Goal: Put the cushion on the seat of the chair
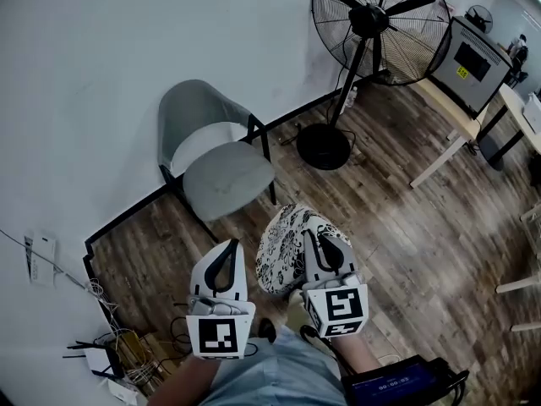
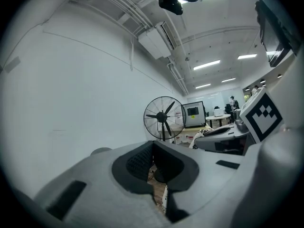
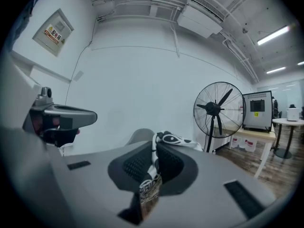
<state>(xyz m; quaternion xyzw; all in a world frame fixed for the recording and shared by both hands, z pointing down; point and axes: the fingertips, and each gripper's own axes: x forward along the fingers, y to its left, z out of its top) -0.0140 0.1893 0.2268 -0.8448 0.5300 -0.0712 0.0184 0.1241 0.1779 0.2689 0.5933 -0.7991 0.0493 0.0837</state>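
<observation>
A grey chair (image 1: pixel 203 134) stands against the white wall, its round seat (image 1: pixel 226 180) bare. The black-and-white patterned cushion (image 1: pixel 283 245) hangs over the wooden floor just in front of the chair, to the seat's right. My right gripper (image 1: pixel 311 233) is shut on the cushion's near edge; in the right gripper view the fabric (image 3: pixel 151 191) is pinched between the jaws of the gripper (image 3: pixel 154 145), with the chair's back (image 3: pixel 139 136) beyond. My left gripper (image 1: pixel 233 244) is left of the cushion, apart from it, shut and empty (image 2: pixel 153 144).
A large black floor fan (image 1: pixel 372 24) stands right of the chair, its round base (image 1: pixel 324 146) on the floor. A table with a monitor (image 1: pixel 472 57) is at far right. Cables and small devices (image 1: pixel 114 353) lie by the wall at lower left.
</observation>
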